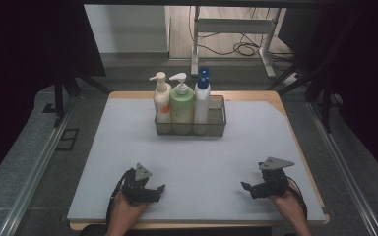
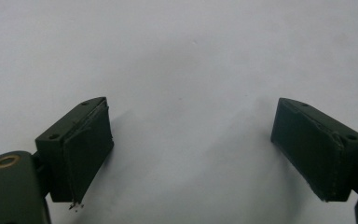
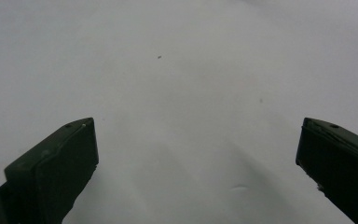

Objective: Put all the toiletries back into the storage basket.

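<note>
High view: we held left gripper [image 1: 152, 191] and right gripper [image 1: 251, 189] low in frame, nothing gripped; bottles [image 1: 182, 102] in basket [image 1: 217, 123] at upper centre, well apart.
Left gripper view: jaws wide over mat [image 2: 186, 60].
Right gripper view: jaws wide.
Judged start; next, reach to bottles.

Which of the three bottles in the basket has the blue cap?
The white bottle at the right end of the basket. The cream bottle and the green bottle have white pump heads.

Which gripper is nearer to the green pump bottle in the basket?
Left. The left gripper sits near the table's front edge, slightly left of the green pump bottle. The right gripper is equally far forward but much further to the side.
</note>
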Motion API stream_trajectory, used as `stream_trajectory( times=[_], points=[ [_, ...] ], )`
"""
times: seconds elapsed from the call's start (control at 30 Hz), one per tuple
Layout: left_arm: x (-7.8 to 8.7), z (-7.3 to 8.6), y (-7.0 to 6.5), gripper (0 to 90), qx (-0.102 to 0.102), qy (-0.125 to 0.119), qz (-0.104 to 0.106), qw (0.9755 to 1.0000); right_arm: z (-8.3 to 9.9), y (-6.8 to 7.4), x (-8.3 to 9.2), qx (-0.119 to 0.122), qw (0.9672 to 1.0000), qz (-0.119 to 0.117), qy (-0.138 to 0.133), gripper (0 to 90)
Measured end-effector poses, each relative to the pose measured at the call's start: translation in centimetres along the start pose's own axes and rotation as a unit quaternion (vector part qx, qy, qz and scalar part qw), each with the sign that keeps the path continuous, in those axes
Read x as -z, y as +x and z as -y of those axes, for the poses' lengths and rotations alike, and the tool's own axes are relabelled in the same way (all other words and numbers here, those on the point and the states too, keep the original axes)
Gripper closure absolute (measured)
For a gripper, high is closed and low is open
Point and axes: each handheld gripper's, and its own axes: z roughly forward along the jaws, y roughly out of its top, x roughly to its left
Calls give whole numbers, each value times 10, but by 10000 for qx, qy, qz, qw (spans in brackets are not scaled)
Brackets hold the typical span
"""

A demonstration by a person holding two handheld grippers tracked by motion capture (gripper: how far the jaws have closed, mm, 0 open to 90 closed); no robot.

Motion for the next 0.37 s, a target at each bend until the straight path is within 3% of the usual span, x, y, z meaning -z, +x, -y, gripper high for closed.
stream_trajectory(
  times=[0.2, 0.37],
  points=[
    [0, 0, 0, 119, 3, 0, 0, 10000, 10, 1, -12, -62, 9996, -98, 268, 0],
    [0, 0, 0, 119, 6, 3, 5, 10000, 11, 3, -13, -29, 9995, -54, 295, 0]
  ],
)
